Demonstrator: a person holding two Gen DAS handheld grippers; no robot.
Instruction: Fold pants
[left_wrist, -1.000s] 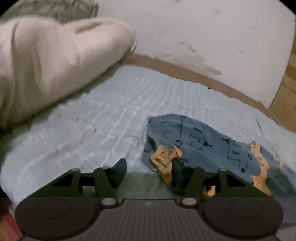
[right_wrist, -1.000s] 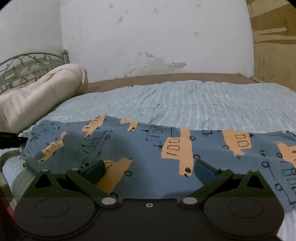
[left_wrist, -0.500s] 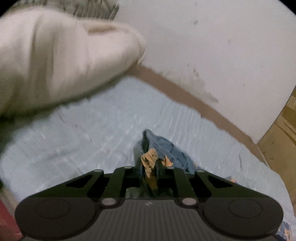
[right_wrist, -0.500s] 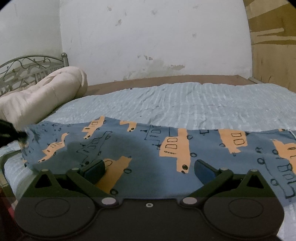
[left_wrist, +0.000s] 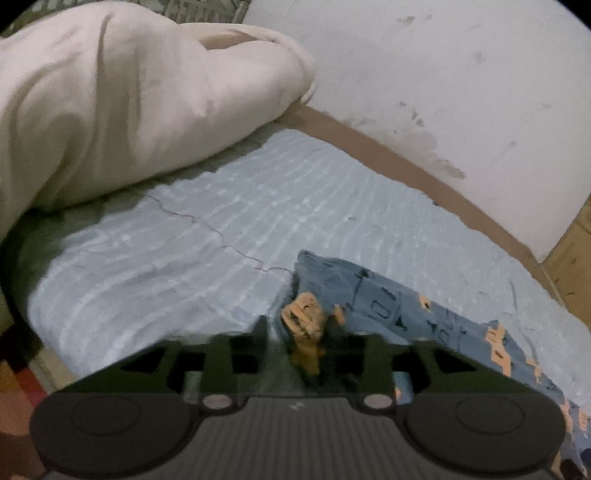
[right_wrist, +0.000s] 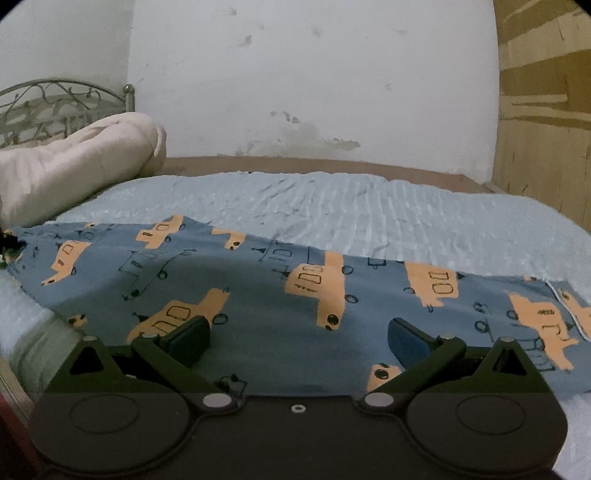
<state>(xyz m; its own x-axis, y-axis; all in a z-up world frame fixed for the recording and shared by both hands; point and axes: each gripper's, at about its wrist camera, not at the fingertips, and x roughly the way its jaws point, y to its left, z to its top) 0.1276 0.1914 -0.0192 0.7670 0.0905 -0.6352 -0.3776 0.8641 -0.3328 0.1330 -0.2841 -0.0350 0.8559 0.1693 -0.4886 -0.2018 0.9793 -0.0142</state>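
The left tool (left_wrist: 299, 343) is matte black: a ribbed grey centre plate with a small pale mark, round embossed discs at both sides, two silver screws, triangular cut-outs in its linkage. The right tool (right_wrist: 299, 332) has a smooth black plate, a small central hole, silver pivot screws and dark blue pads (right_wrist: 406, 338)

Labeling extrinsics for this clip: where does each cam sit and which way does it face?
Left wrist: on the left gripper, looking low across the bed toward the cream duvet; its fingers pinch the pants.
Right wrist: on the right gripper, facing the wall; fingers spread above the pants.
Shared: pants, bed, duvet, wall.
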